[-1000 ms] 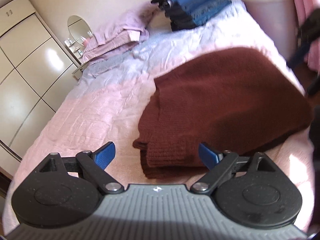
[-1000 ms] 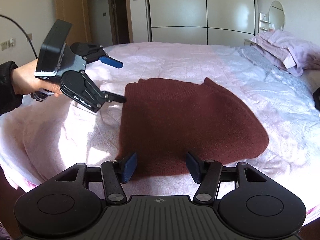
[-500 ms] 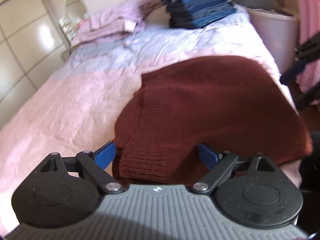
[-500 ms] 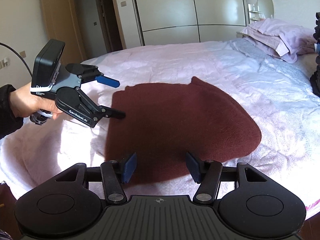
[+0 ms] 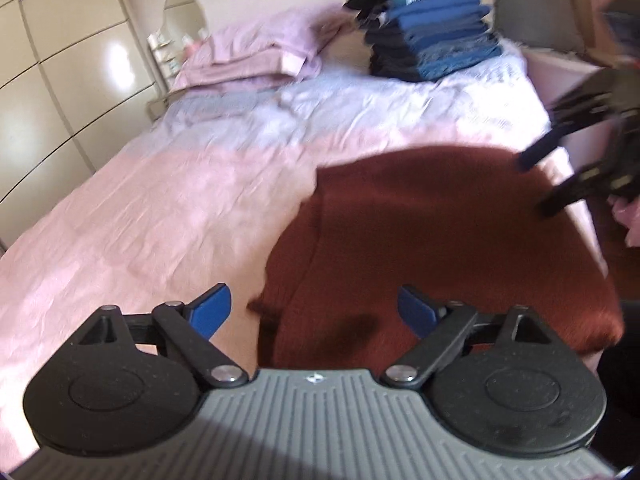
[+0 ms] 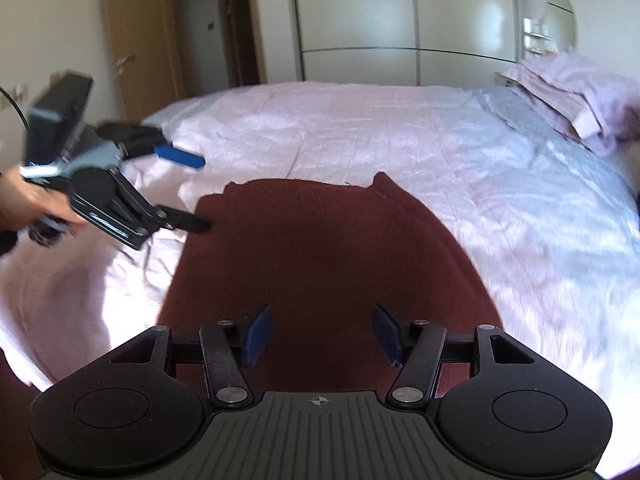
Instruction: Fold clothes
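A dark red knitted sweater [image 5: 440,232] [image 6: 320,248] lies folded flat on the pink bedspread [image 5: 160,220] [image 6: 320,120]. My left gripper [image 5: 316,310] hovers over the sweater's near left corner. Its jaws are closing, with the fabric edge below them and the blue pads not touching it. In the right wrist view the left gripper [image 6: 200,192] is held by a hand at the sweater's left edge. My right gripper [image 6: 322,334] stands open above the sweater's near hem with nothing gripped. The right gripper [image 5: 536,184] shows blurred over the sweater's far right side.
A tall stack of folded dark and blue clothes [image 5: 432,32] sits at the head of the bed beside lilac pillows [image 5: 256,56] [image 6: 572,92]. A pale bin [image 5: 560,80] stands past the bed's right side. White wardrobe doors [image 6: 400,20] and a doorway [image 6: 236,20] lie beyond.
My right gripper has moved in over the sweater, whose near hem now lies under its fingers. My left gripper has rolled and shifted along the sweater's corner; its jaws have narrowed slightly.
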Motion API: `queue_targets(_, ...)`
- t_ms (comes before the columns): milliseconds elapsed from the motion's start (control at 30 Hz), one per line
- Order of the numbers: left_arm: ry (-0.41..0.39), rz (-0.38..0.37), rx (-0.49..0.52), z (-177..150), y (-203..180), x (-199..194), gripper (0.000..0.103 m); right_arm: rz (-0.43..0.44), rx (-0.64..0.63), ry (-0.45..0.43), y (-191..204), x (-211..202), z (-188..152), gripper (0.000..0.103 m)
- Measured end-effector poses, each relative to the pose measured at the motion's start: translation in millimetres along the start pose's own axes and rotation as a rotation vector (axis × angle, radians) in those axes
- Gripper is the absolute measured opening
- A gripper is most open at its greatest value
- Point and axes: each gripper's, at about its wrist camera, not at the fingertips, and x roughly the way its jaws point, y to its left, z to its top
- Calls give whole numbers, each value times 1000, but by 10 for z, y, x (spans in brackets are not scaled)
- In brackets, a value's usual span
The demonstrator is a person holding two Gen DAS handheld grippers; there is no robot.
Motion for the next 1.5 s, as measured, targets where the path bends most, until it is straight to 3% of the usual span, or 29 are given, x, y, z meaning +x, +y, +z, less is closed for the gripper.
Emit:
queue_targets(167, 80, -51, 1, -15, 54, 365, 50, 28, -118, 39, -120, 476, 411, 58)
queue_targets(233, 105, -68, -38, -115, 127, 495, 51, 53, -145, 62, -176, 690, 570, 48)
queue_targets(433, 87, -78, -155, -304, 270, 607, 56, 75, -201, 189, -368, 1502, 730, 46)
queue_targets(533, 80, -82, -186, -333, 308, 604, 58, 129, -129, 194, -606, 1689, 757, 46)
queue_targets(600, 81, -83, -190, -334, 312, 593, 59, 160, -69, 175, -724, 1640, 807, 46)
queue_targets(733, 84, -84, -195, -334, 321, 586, 60, 142, 69, 68, -973, 1314, 832, 46)
queue_targets(867, 94, -84, -213, -323, 345, 613, 65, 65, 13, 205, -1114, 1429, 658, 46)
queue_targets(933, 100, -77, -222, -299, 347, 597, 65, 66, 65, 193, -1283, 1369, 577, 47)
queue_targets(1000, 98, -58, -208, -267, 313, 562, 65, 9, 99, 128, -1301, 1111, 585, 47)
queue_targets(1100, 78, -29, -187, -218, 256, 467, 64, 31, 68, 12, -1107, 609, 585, 47)
queue_targets(1200, 21, -16, -187, -157, 222, 259, 59, 73, 67, -34, -812, 182, 424, 47)
queue_targets(1367, -32, -46, -151, -81, 112, -112, 58, 188, 75, -29, -222, -159, -41, 47)
queue_targets(1500, 55, -59, -86, -156, -34, 38, 59, 185, 90, 54, 44, 6, -477, 47)
